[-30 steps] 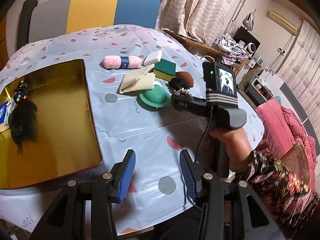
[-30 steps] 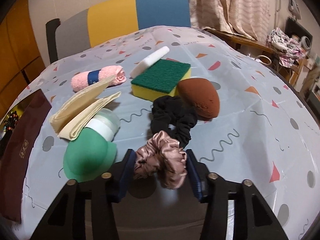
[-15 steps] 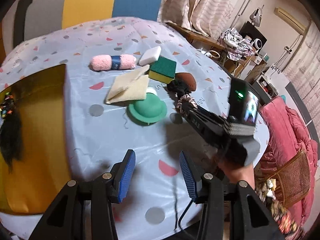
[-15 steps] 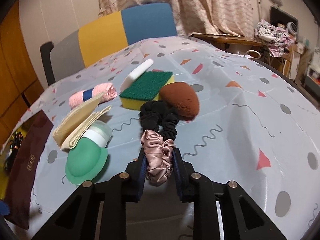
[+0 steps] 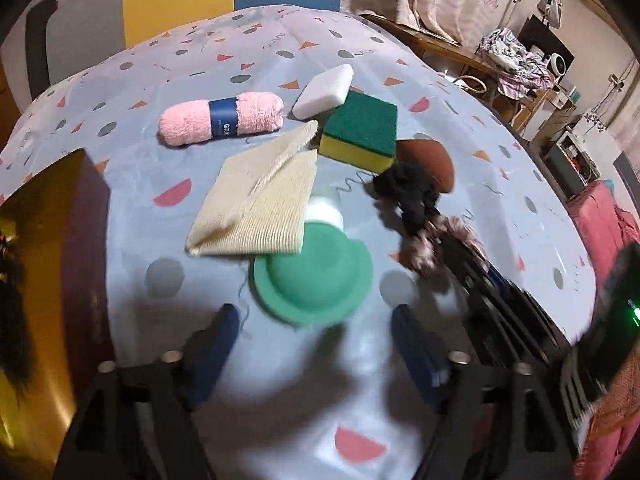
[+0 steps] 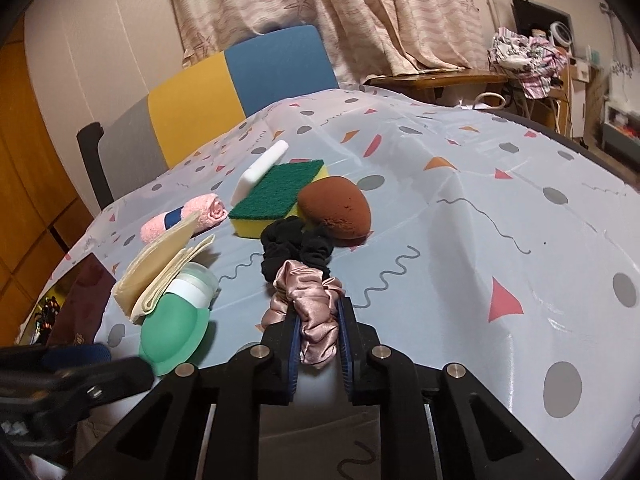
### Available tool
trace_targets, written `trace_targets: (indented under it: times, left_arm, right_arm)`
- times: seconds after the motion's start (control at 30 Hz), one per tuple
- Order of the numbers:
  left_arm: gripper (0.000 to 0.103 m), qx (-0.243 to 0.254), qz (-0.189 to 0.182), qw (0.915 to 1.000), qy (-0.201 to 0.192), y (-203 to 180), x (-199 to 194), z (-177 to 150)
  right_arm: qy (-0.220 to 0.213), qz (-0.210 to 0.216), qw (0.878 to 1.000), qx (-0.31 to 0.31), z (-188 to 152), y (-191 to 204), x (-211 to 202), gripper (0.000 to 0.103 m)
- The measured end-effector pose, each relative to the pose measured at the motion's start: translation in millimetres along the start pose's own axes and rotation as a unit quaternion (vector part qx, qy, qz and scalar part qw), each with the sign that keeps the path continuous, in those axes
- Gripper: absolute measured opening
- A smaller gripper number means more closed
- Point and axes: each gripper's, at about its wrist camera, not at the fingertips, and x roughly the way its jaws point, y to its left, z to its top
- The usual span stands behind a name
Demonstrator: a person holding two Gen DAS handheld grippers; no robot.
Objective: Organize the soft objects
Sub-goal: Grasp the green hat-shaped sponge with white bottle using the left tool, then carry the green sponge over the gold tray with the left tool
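Observation:
My right gripper (image 6: 319,334) is shut on a pink satin scrunchie (image 6: 310,304), held just above the table; it also shows in the left wrist view (image 5: 440,246). A black scrunchie (image 6: 296,250) lies just beyond it, beside a brown sponge (image 6: 336,210). A green-and-yellow scouring sponge (image 6: 276,196), a white foam block (image 6: 260,172), a pink rolled towel (image 6: 184,218), a folded cream cloth (image 6: 164,272) and a green silicone cap (image 6: 172,332) lie to the left. My left gripper (image 5: 316,336) is open and empty, just short of the green cap (image 5: 314,276).
A gold tray (image 5: 44,280) sits at the table's left, holding a black hairpiece (image 5: 12,320). A chair with grey, yellow and blue panels (image 6: 224,92) stands behind the table. The table edge drops off on the right, with a pink cushion (image 5: 604,220) beyond.
My right gripper closed on the pink scrunchie and lifted it slightly. My left gripper moved forward toward the green cap and cloth.

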Motion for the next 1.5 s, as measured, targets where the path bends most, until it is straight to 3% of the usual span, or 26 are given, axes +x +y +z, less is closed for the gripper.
trace_targets:
  times: [0.17,0.23,0.33,0.5,0.67,0.87,1.2,1.5]
  left_arm:
    - [0.083,0.009,0.018,0.9996,0.019,3,26,16]
    - [0.083,0.002,0.007,0.9999,0.014,5,29,22]
    - [0.083,0.004,0.02,0.9998,0.002,3,32,30]
    - [0.082,0.006,0.012,0.9999,0.011,3,46,31]
    - [0.055,0.013,0.013,0.9998,-0.009,2,37,15]
    - [0.05,-0.006,-0.013,0.9998,-0.016,7,23,-4]
    - [0.053,-0.021,-0.07,0.9973,-0.013,15,2,-38]
    - [0.065,0.018,-0.026,0.9991,-0.029,0,1,-23]
  right_arm:
    - [0.002,0.003,1.0,0.012,-1,-5,1,0.017]
    - [0.003,0.005,1.0,0.013,-1,-6,2,0.017]
    - [0.005,0.005,1.0,0.015,-1,-6,3,0.017]
    - [0.006,0.007,1.0,0.019,-2,-8,4,0.017]
    - [0.008,0.008,1.0,0.024,-2,-10,5,0.017]
    - [0.008,0.008,1.0,0.025,-3,-10,5,0.017]
    - [0.008,0.007,1.0,0.026,-3,-12,5,0.017]
    - [0.008,0.003,1.0,0.024,-3,-10,4,0.017]
